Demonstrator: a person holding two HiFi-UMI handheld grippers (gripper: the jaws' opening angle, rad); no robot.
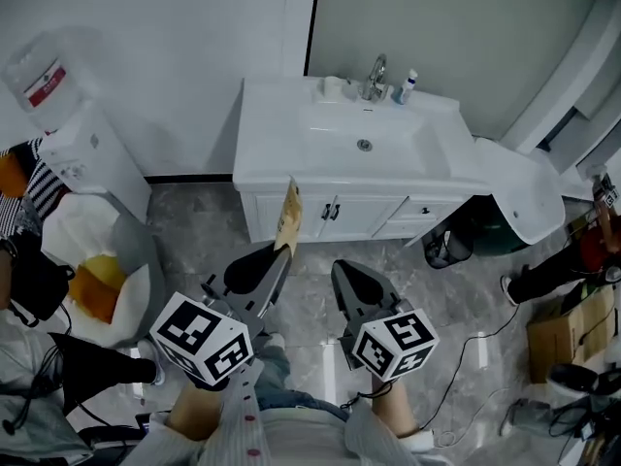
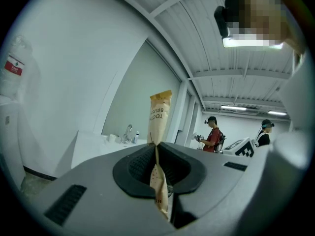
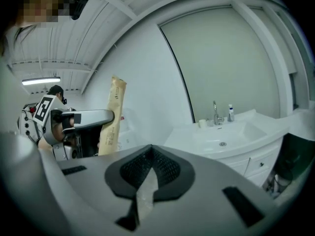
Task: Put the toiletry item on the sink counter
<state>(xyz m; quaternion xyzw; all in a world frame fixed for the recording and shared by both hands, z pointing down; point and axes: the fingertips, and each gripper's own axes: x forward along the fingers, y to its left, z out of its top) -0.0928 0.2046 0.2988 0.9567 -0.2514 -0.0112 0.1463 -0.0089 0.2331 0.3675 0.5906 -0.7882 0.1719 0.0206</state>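
Left gripper view: the left hand-held gripper (image 2: 156, 147) has its dark ribbed jaws clamped on a tan toothbrush packet (image 2: 160, 113), which stands upright between them with its printed upper half rising above the jaws. Right gripper view: the right hand-held gripper (image 3: 150, 150) has its jaws together with nothing held, and the packet (image 3: 113, 113) shows off to its left, in the other gripper.

Head view: both hand-held grippers, left (image 1: 281, 252) and right (image 1: 342, 270), are held out side by side over a grey marbled floor (image 1: 194, 221), each with its marker cube nearest the person. The packet (image 1: 288, 216) is in the air in front of the white cabinet doors (image 1: 330, 212), not yet on the white desk (image 1: 267, 134) above them. That desk holds a sunken basin (image 1: 364, 136); along its back edge stand a white cup (image 1: 332, 87), a chrome tap (image 1: 375, 76) and a small bottle (image 1: 408, 85). A water dispenser (image 1: 82, 153) stands against the wall to the left, and a dark bin (image 1: 444, 248) sits on the floor to the right of the cabinet.
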